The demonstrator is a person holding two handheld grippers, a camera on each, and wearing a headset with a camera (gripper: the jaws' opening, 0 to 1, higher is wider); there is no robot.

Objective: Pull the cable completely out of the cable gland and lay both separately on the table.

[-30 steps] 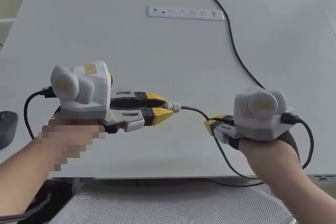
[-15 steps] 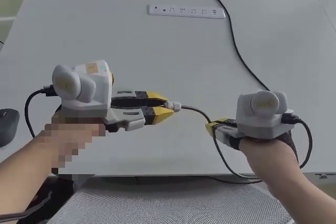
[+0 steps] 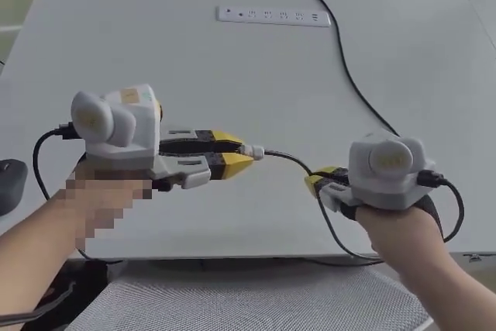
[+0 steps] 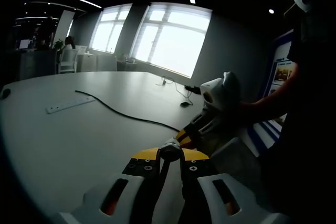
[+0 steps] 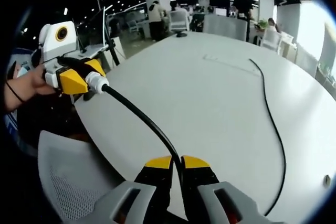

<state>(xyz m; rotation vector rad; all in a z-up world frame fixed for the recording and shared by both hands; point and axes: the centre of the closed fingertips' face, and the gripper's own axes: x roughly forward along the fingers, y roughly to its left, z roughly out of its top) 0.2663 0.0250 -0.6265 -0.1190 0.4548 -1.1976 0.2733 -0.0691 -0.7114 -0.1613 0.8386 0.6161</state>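
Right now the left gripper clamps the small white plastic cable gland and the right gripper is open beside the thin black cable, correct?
No: the right gripper is shut on the thin black cable, as the right gripper view shows. The left gripper does clamp the small white plastic cable gland.

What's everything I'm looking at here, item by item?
table: one, pale grey, under everything.
power strip: one, white, table's far side.
loose cord: one, black, lying across the table's right half.
cable: one, black, held in the air near the table's front edge.
cable gland: one, white, on the cable's left end.
dark object: one, grey, head view's left edge, cut off.
mesh seat: one, grey, below the table's near edge.
left gripper: one, white with yellow tips, shut on the cable gland.
right gripper: one, same colours, shut on the cable.
left hand and right hand: two, one holding each gripper.
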